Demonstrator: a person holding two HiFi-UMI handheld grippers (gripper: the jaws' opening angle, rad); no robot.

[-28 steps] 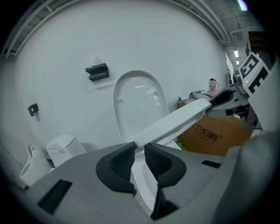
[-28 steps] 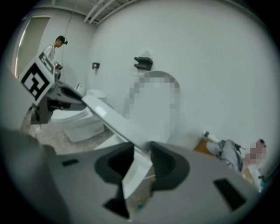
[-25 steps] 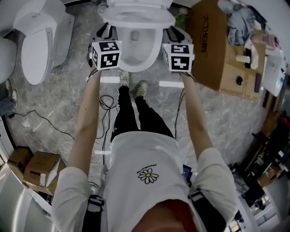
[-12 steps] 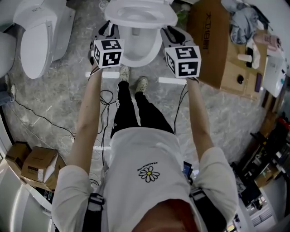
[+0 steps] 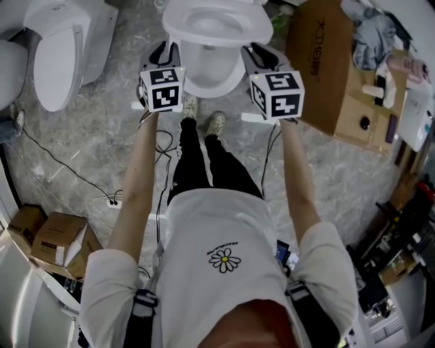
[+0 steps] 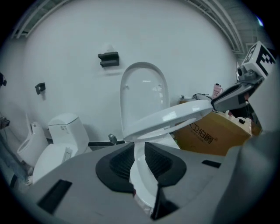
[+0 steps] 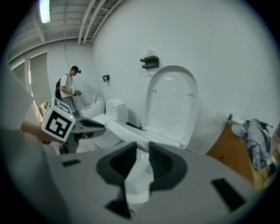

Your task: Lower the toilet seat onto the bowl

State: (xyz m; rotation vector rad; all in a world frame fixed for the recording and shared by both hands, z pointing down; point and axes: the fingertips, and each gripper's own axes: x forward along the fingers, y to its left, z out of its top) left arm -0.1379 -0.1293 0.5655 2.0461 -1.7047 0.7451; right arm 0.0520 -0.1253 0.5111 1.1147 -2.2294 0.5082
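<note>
Left tongs (image 6: 139,149) and right tongs (image 7: 142,149), the latter just tightened, clamp opposite rims of the toilet seat (image 6: 170,116), tilted halfway above the bowl (image 5: 211,78); lowering both sides evenly and slowly should avoid a slam.

Bright, even indoor light; a ceiling tube (image 7: 44,11) glares high left of the right gripper (image 7: 141,148). Gripper views bulge, corners vignette black, near parts blur.

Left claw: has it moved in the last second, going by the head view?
Yes. Judged against the toilet bowl, the left claw has drawn back along the bowl's side, toward the person's shoes.
</note>
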